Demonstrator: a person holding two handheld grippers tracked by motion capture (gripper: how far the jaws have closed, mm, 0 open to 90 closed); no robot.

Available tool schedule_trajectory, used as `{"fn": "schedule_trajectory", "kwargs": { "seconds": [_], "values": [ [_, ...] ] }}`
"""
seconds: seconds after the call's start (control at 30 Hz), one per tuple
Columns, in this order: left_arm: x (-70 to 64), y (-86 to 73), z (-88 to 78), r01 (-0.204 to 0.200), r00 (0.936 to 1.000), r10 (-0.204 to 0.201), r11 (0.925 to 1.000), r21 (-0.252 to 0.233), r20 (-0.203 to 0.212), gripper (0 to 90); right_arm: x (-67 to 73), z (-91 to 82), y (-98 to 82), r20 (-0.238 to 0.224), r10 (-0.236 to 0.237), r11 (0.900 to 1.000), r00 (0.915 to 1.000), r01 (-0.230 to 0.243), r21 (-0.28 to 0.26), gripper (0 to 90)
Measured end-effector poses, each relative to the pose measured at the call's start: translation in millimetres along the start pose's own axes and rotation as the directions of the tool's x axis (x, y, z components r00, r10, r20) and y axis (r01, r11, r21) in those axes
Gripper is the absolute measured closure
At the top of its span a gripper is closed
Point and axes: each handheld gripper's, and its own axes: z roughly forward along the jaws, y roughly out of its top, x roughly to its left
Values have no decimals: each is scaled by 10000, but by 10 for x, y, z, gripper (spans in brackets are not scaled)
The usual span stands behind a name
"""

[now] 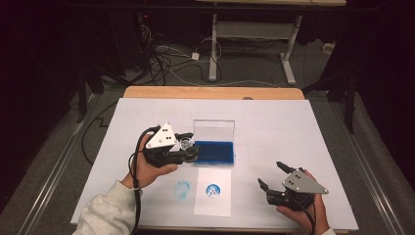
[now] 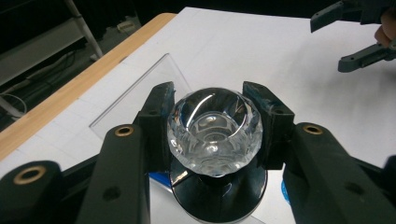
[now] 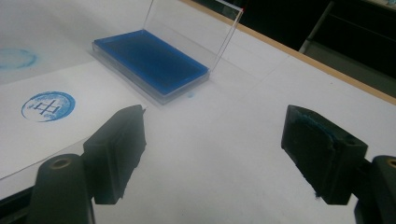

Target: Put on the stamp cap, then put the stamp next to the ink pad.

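A wooden table (image 1: pixel 210 92) carries a large white sheet (image 1: pixel 274 132) that covers nearly all of its top; bare wood shows as a strip along the far edge. Directly on the sheet, at centre, lies a blue ink pad in a clear plastic case (image 1: pixel 214 152), lid upright at its far side. Near of it lies a small white paper slip (image 1: pixel 213 192) bearing a round blue stamp mark (image 1: pixel 212 190). Just left of the slip, a fainter smudged blue ring (image 1: pixel 182 188) marks the sheet itself.
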Motion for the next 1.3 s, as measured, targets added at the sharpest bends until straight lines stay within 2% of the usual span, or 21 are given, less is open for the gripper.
{"fn": "schedule_trajectory", "kwargs": {
  "seconds": [0.17,0.33,0.53,0.7,0.9,1.1,1.3],
  "values": [
    [50,37,-21,-54,9999,54,10000,-13,-159,544,21,28,-13,-53,-42,9999,10000,42,91,219],
    [109,59,-59,-81,9986,85,9999,75,-522,544,38,56,-31,-145,-72,9998,9999,75,205,222],
    [194,72,-58,18,9987,0,9993,365,-501,544,78,71,-51,-248,-270,9988,9993,280,403,223],
    [271,75,-18,195,9983,-157,9976,672,-561,544,78,64,-48,-285,-215,9991,9994,225,346,228],
    [383,17,71,512,9971,-446,9927,1089,-619,543,80,77,-61,-320,-283,9985,9991,298,465,228],
    [477,-56,158,571,9951,-446,9880,1435,-883,544,75,91,-81,-423,-280,9977,9987,305,597,231],
    [586,-178,277,1060,9911,-911,9813,1607,-975,543,88,106,-91,-544,-323,9971,9980,359,668,228]
  ]
}}
